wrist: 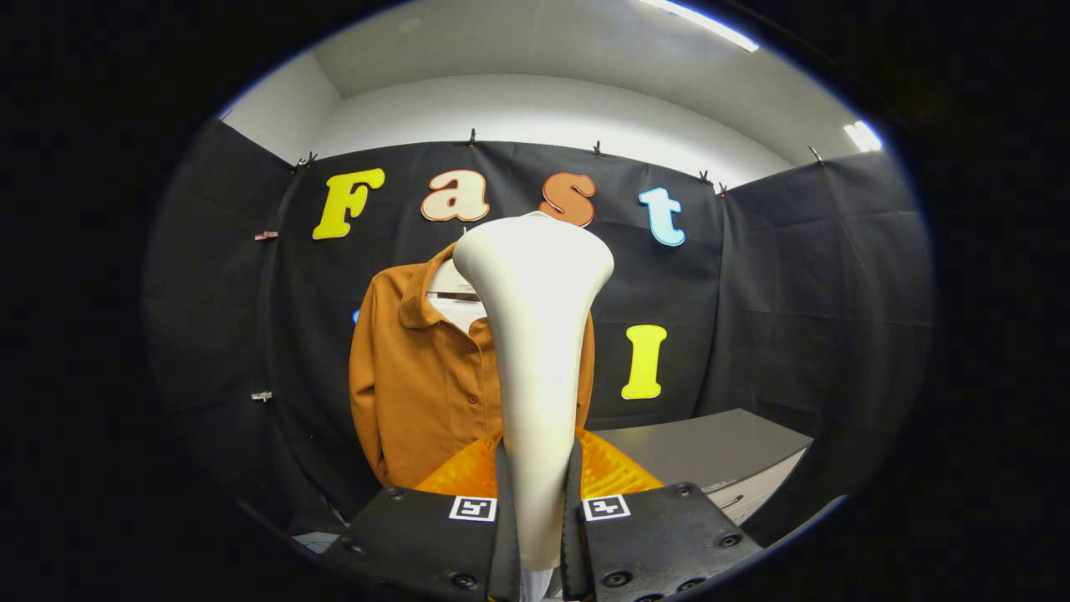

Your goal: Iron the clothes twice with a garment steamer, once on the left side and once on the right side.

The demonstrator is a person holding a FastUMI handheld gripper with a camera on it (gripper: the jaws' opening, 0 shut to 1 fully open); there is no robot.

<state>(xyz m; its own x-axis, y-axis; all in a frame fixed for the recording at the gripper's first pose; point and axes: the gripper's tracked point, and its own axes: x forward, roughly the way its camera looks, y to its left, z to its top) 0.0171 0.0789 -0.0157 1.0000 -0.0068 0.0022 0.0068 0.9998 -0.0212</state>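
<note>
Both fingers of the gripper (539, 502) are clamping the garment steamer (535, 334) upright (handle pinched), approaching the brown shirt (418, 376) hanging at eleven o'clock, likely needing forward closing.

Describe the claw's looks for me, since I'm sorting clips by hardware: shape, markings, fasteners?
The claw has two thin upright fingers mounted on flat, matte black plates. Each plate carries a small square black-and-white tag near its finger, and round screw heads dot the plates. Ribbed orange parts sit just beyond the plates. No cables are visible.

Recording booth: black cloth walls (794, 276), white ceiling (535, 50) with strip lights (706, 23).
</note>
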